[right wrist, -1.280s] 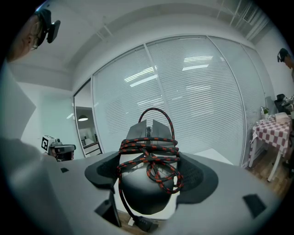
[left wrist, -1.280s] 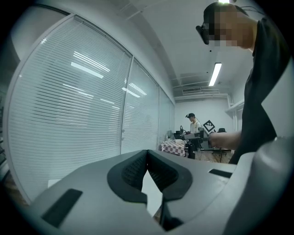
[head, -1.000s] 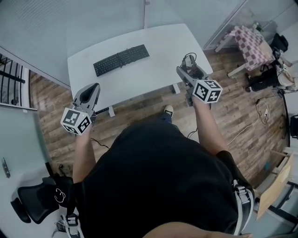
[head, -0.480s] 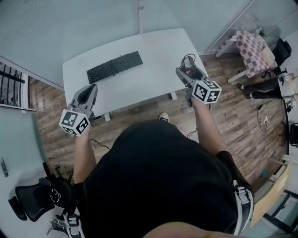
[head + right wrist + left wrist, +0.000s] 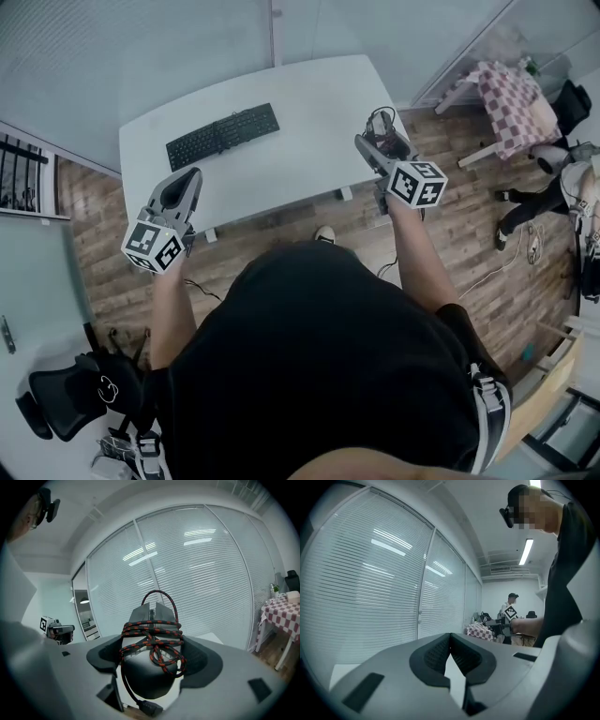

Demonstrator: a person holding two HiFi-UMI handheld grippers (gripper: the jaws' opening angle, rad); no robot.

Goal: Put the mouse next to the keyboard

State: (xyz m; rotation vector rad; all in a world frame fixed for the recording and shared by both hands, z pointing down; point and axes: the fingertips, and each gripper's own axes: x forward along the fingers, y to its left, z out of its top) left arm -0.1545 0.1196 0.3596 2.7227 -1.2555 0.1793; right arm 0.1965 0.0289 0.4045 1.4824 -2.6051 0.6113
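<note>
A black keyboard (image 5: 223,136) lies on the white table (image 5: 300,103), toward its left side. My right gripper (image 5: 382,131) hovers over the table's right end, shut on a dark mouse (image 5: 150,660) that has its red-and-black braided cable wound round it. In the head view the mouse (image 5: 380,127) shows between the jaws. My left gripper (image 5: 181,184) is shut with nothing in it, at the table's near left edge, below the keyboard. In the left gripper view the jaws (image 5: 451,653) meet, pointing up at the window blinds.
A small table with a checked cloth (image 5: 511,94) stands at the right on the wooden floor. A person (image 5: 553,187) moves about at the far right. A black office chair (image 5: 66,403) sits at the lower left. Glass walls with blinds back the table.
The table and keyboard have slid slightly left in the head view as the head shifted. Both grippers keep nearly the same places. The person at the right has moved.
</note>
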